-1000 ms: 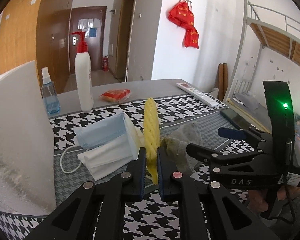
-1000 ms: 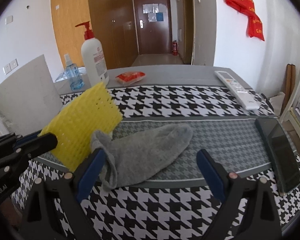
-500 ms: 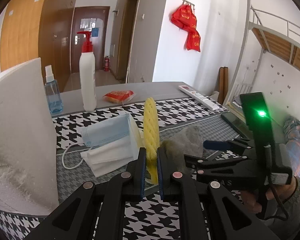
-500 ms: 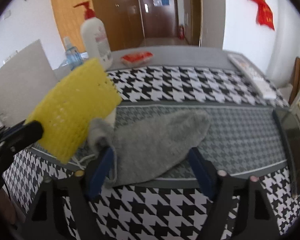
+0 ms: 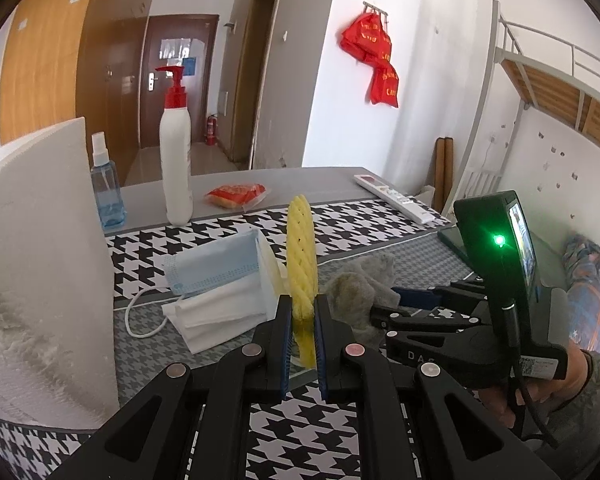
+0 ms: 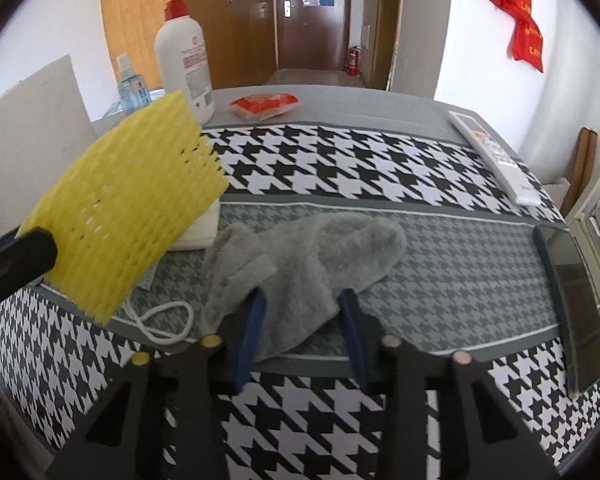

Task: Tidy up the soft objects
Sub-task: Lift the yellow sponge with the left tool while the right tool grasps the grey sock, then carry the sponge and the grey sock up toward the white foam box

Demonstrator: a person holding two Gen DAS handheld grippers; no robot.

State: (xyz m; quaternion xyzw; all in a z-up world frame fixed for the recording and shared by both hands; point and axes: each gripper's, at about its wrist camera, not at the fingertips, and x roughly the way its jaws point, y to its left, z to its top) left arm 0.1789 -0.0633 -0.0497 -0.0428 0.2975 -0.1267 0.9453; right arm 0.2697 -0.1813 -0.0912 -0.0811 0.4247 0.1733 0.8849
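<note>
Left wrist view: the left claw (image 5: 302, 330) is clamped narrow on the lower edge of a yellow foam net (image 5: 301, 264), which stands upright, edge-on, at twelve o'clock from the pads. At ten o'clock from it a stack of face masks (image 5: 216, 284) lies on the houndstooth surface (image 5: 340, 224). At two o'clock the grey sock (image 5: 360, 280) is bunched up, with the right claw (image 5: 384, 306) at it.

Right wrist view: the right claw (image 6: 300, 320) is closing, its jaws narrowed around the near end of the grey sock (image 6: 312, 256); the blue pads look to touch the fabric on both sides, which bunches between them. The rest of the sock stretches toward one o'clock. The yellow foam net (image 6: 128, 216) hangs at ten o'clock, above the surface (image 6: 340, 160).
</note>
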